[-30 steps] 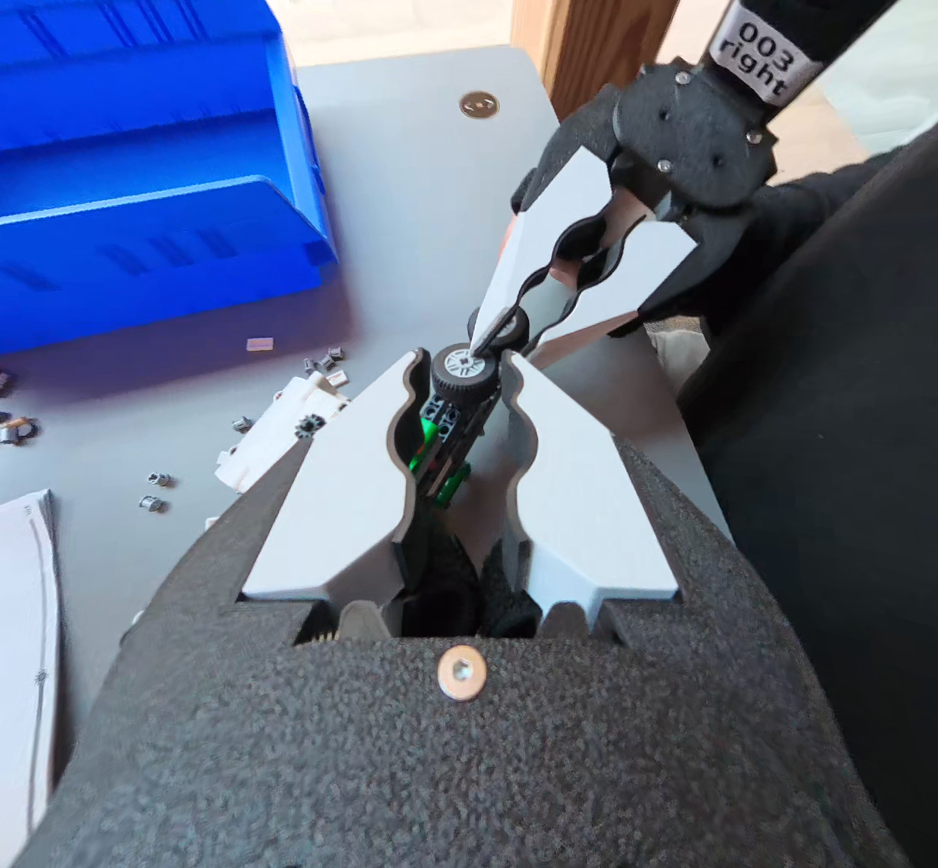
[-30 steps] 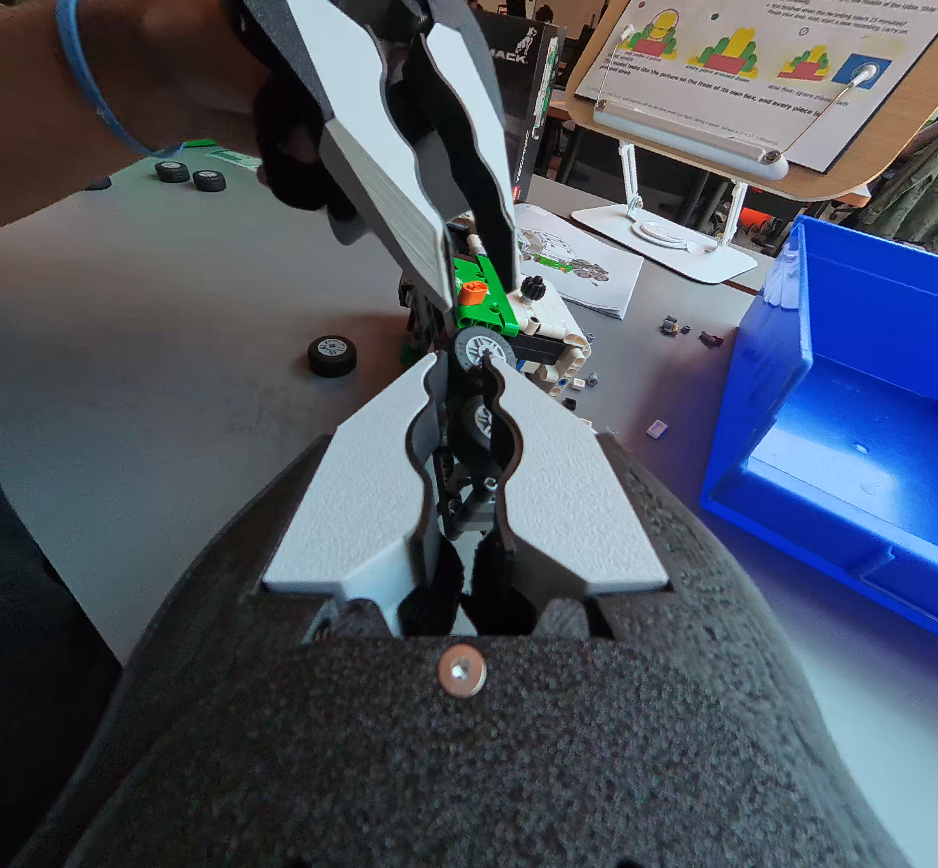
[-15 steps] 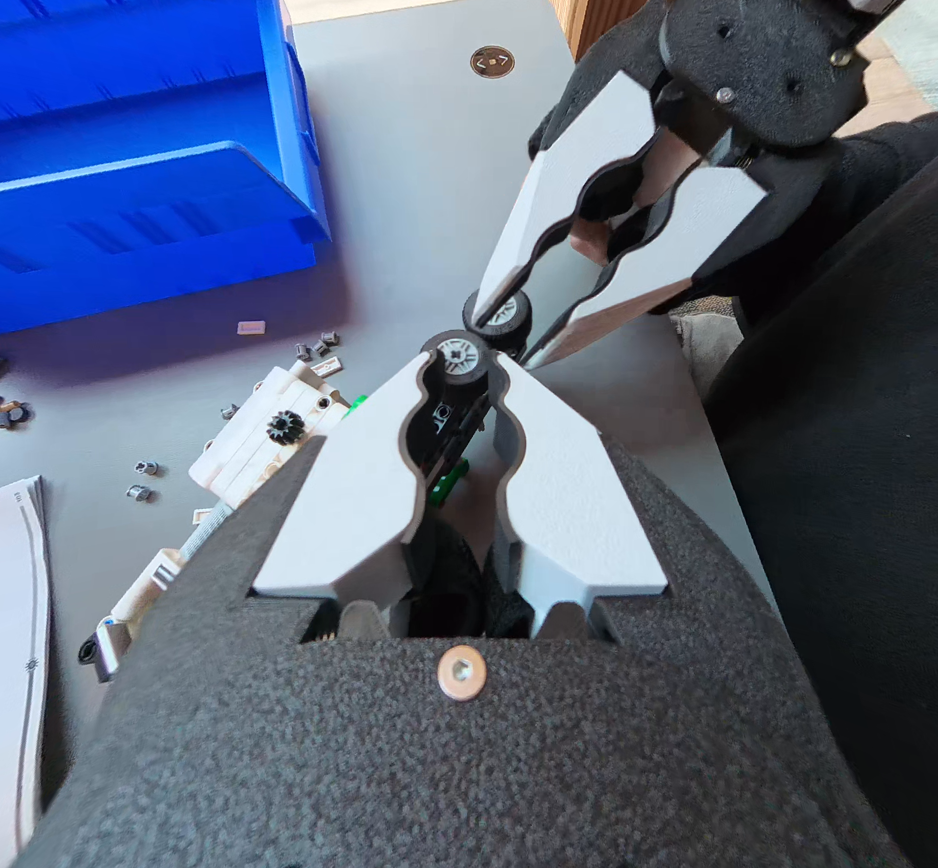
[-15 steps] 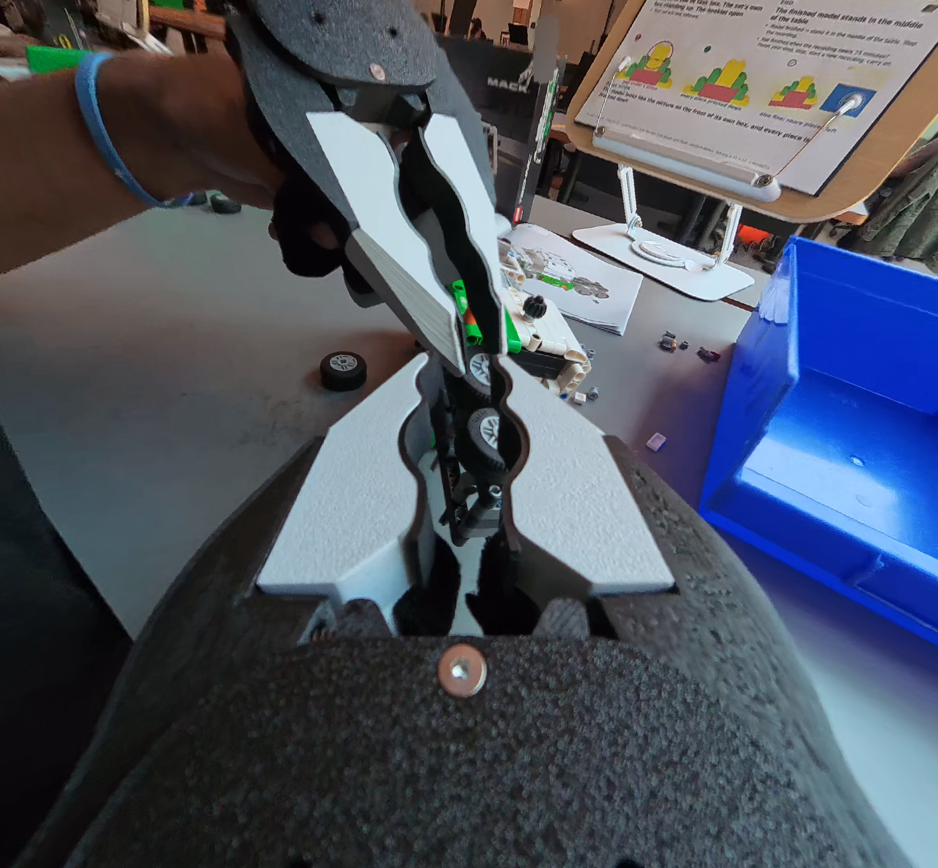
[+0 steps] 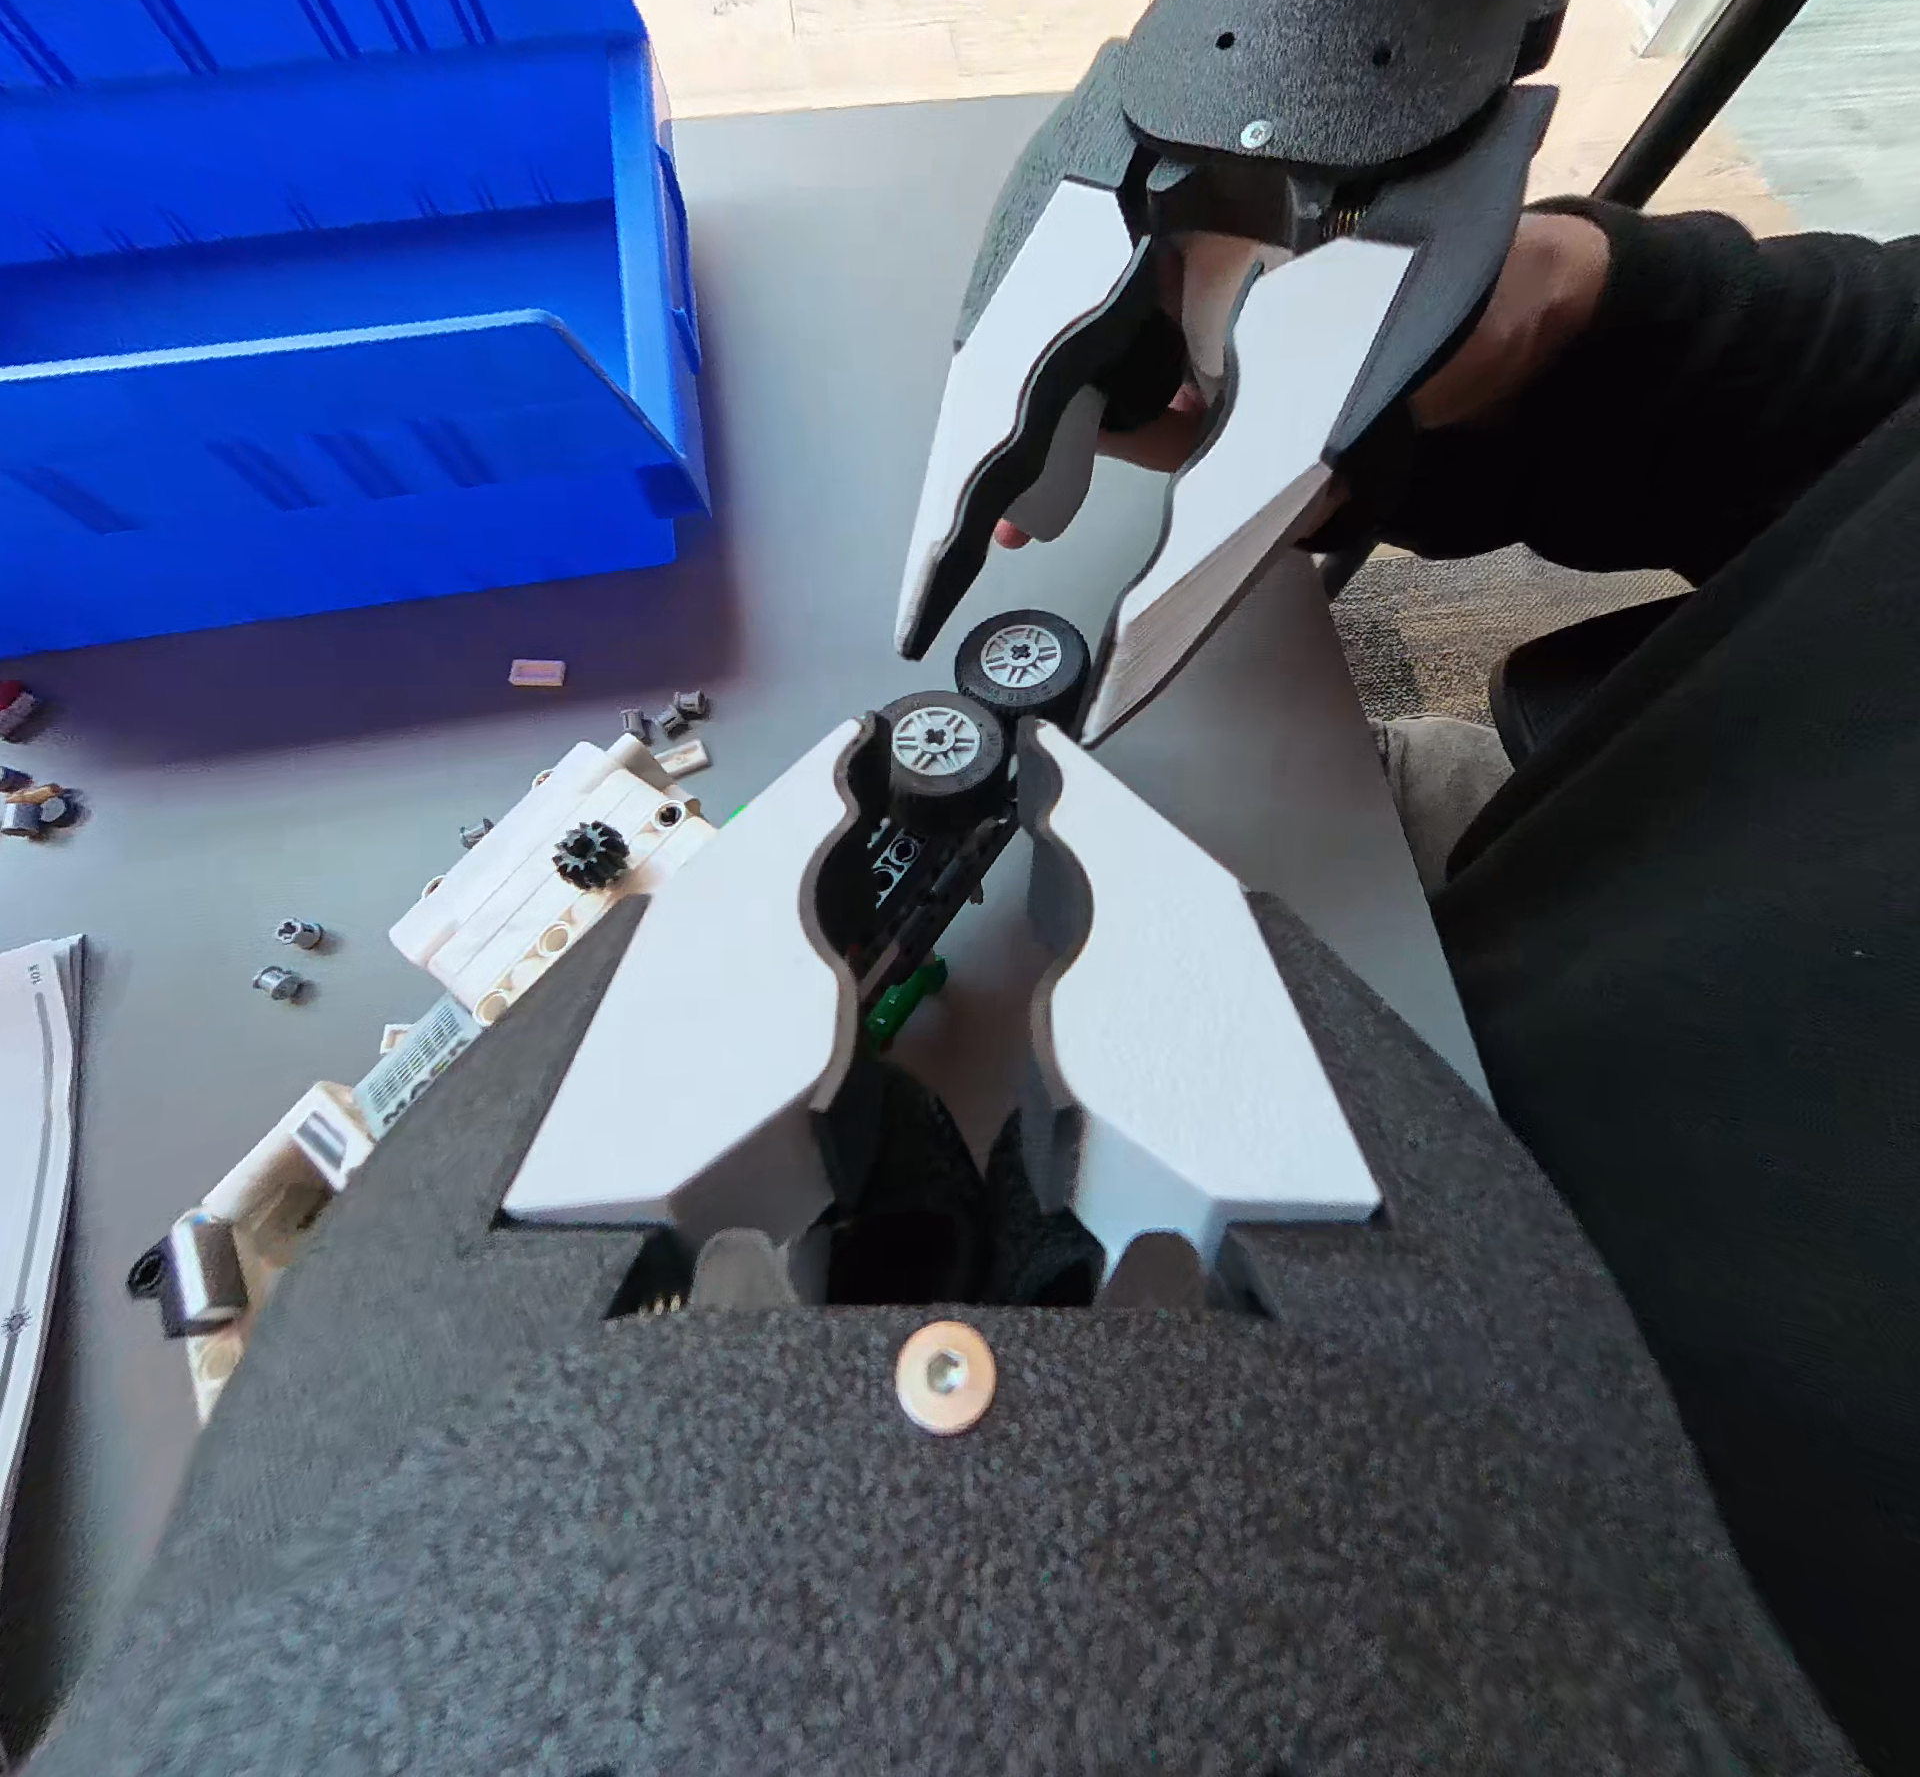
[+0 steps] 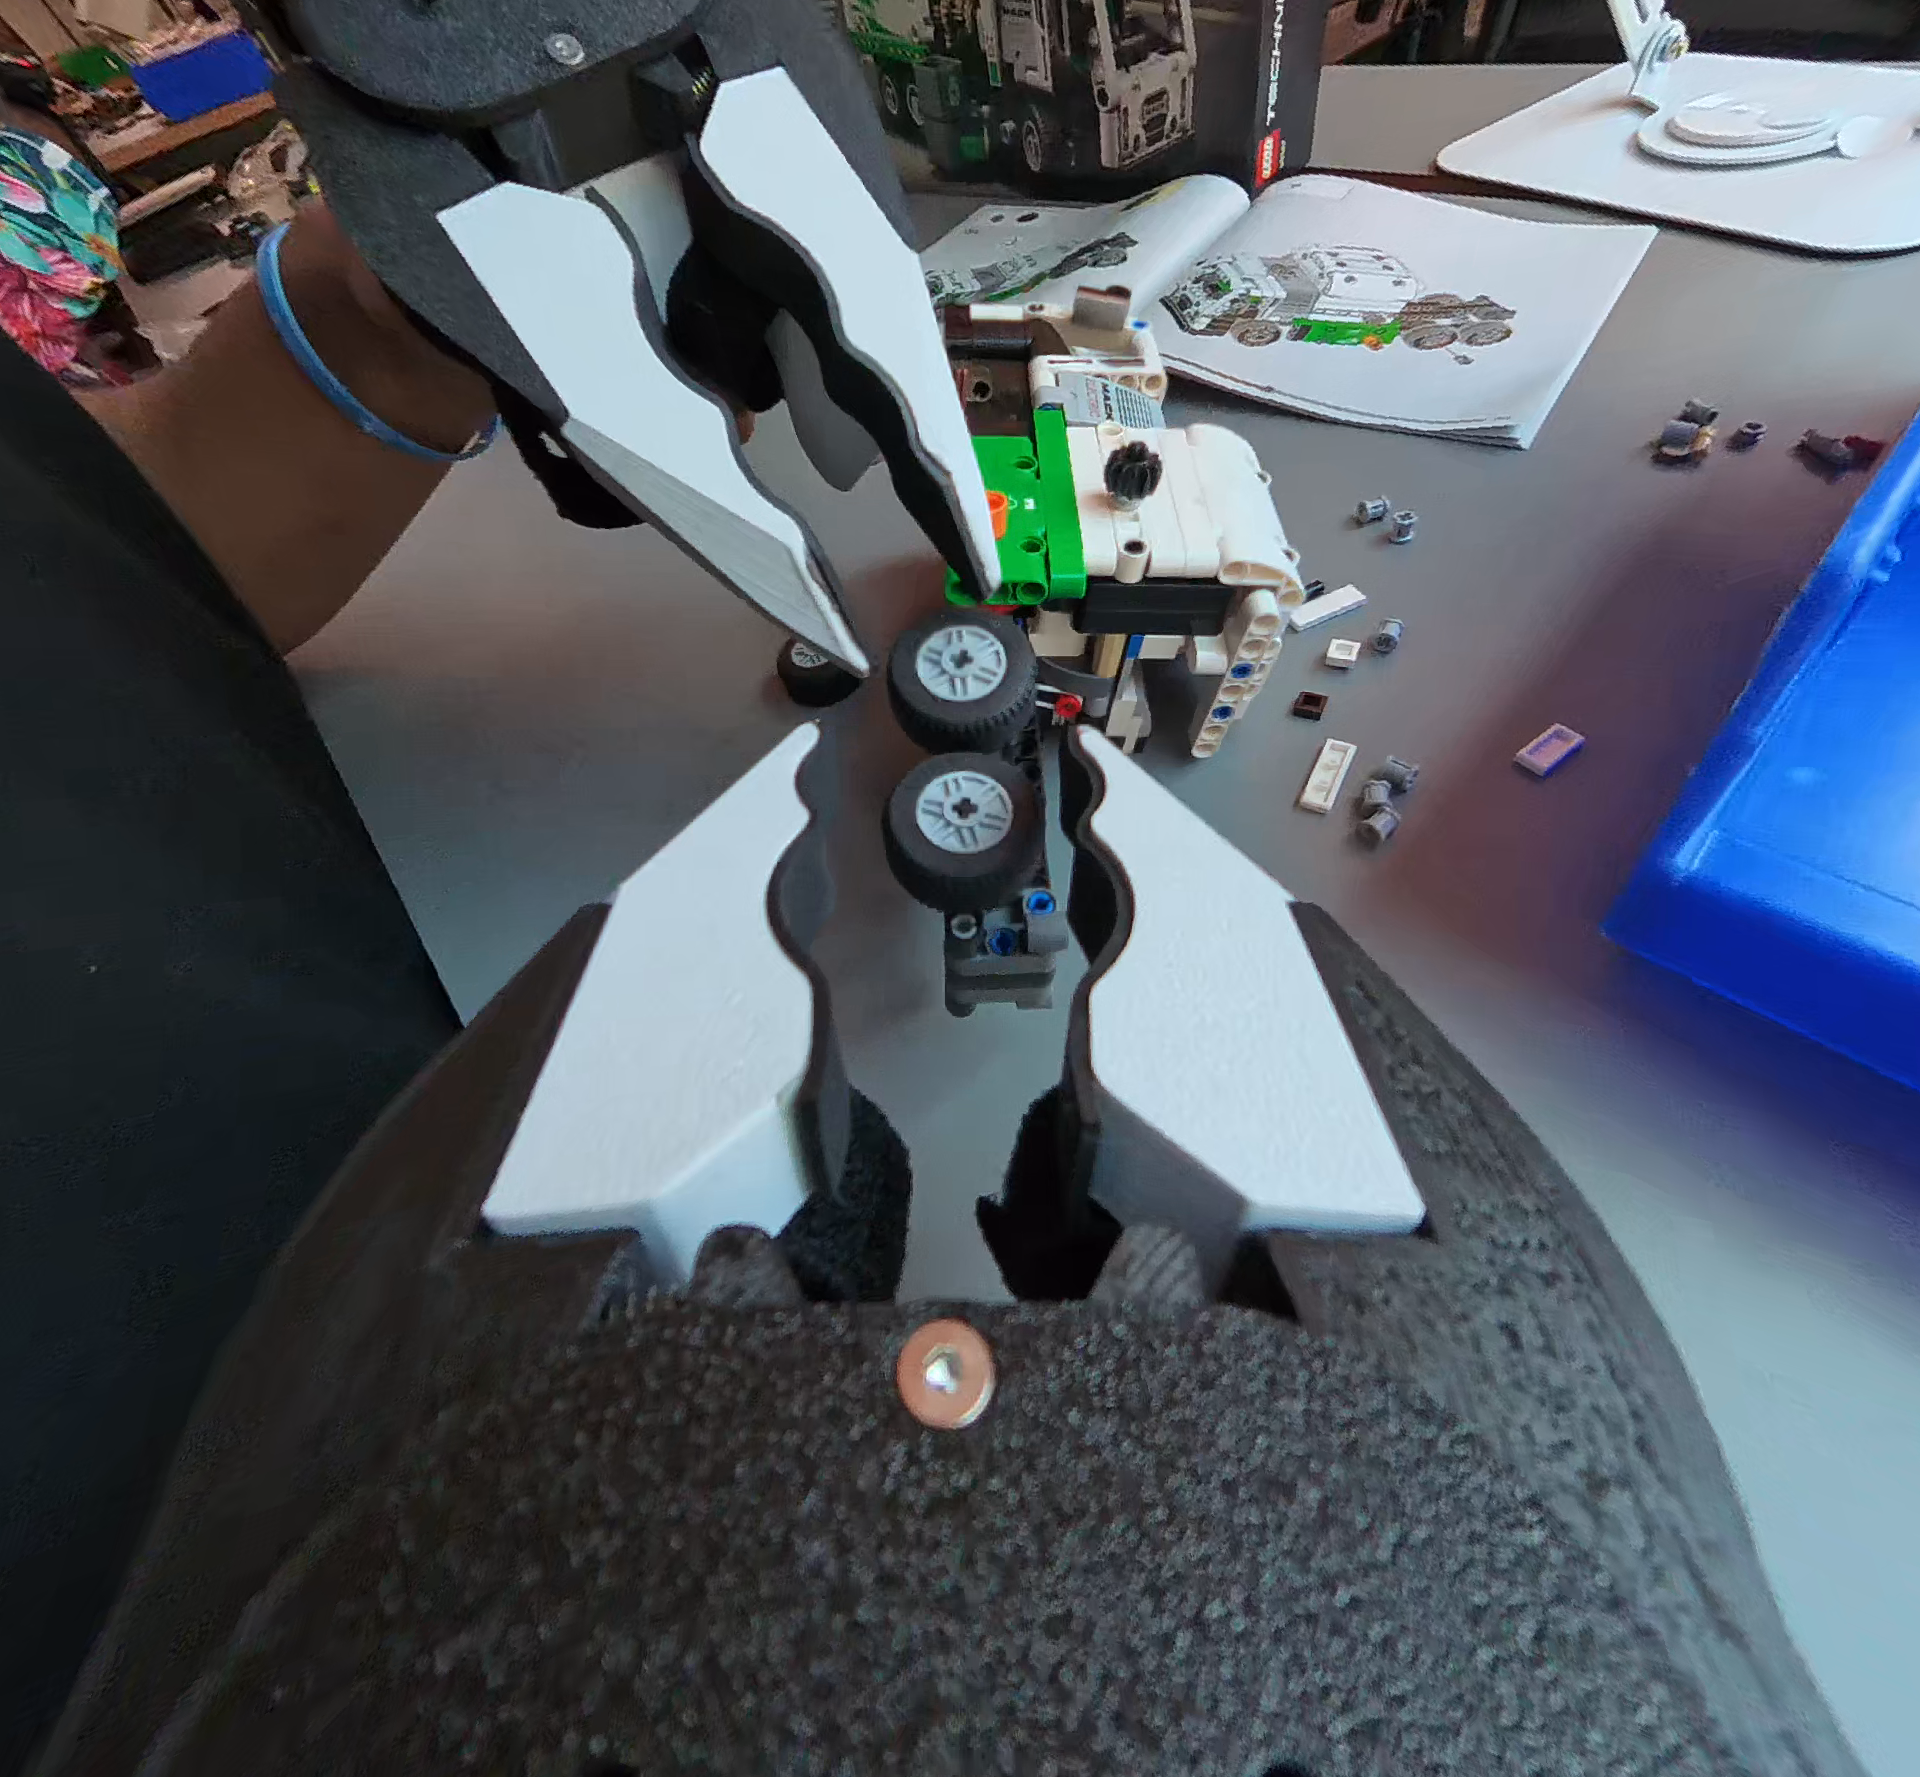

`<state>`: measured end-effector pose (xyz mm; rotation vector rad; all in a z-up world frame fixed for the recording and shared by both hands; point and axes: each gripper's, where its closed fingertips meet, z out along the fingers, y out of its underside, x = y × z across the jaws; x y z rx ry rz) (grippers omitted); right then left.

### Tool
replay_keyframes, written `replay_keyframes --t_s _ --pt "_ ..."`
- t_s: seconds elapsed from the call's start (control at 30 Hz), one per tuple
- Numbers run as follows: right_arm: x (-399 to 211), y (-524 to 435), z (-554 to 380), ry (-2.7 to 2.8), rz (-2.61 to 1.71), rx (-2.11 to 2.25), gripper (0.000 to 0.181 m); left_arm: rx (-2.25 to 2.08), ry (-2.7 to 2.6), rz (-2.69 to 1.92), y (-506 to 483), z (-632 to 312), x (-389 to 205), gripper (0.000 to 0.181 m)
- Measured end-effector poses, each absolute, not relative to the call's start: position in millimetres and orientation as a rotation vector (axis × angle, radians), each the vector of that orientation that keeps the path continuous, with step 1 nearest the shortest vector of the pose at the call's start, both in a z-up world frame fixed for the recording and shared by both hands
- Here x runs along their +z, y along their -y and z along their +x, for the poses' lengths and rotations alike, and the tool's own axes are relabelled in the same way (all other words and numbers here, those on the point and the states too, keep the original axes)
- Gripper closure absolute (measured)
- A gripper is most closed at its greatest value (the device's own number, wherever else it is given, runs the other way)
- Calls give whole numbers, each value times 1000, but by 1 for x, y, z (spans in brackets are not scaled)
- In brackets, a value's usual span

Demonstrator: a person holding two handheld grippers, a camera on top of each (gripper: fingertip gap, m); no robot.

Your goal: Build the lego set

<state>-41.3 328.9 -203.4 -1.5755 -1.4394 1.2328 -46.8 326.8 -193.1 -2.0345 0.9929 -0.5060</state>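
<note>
Left gripper (image 5: 940, 740) clamped on the black chassis (image 5: 930, 880) of the lego truck (image 6: 1132, 543), held over the grey worktop (image 5: 852, 293). Right gripper (image 6: 945, 740) wide, fingers straddling the rear wheel (image 6: 961, 818) without touching. Blue bin (image 5: 312, 273), booklet (image 6: 1351, 304) and loose pins (image 6: 1382, 797) nearby.
</note>
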Motion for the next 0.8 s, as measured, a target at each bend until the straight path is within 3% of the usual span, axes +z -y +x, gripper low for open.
replay_keyframes --t_s 0.03,0.2,0.4,0.53,0.8 --pt "-201 -330 -43 1434 -1581 1223 141 -513 -978 -2028 -325 -48 -190 157" --pt "-192 -337 -40 1410 -1578 1197 143 -615 -743 -2063 -306 -66 -183 150" --pt "-194 -343 -32 1424 -1651 1366 135 -427 -536 -2240 -283 -88 -238 139" --pt "-208 -339 -26 1576 -1682 1140 138 -340 -473 -2273 -281 -82 -257 140" --pt "-236 -335 -8 1412 -1816 1072 140 -472 -434 -2099 -277 -69 -226 136"
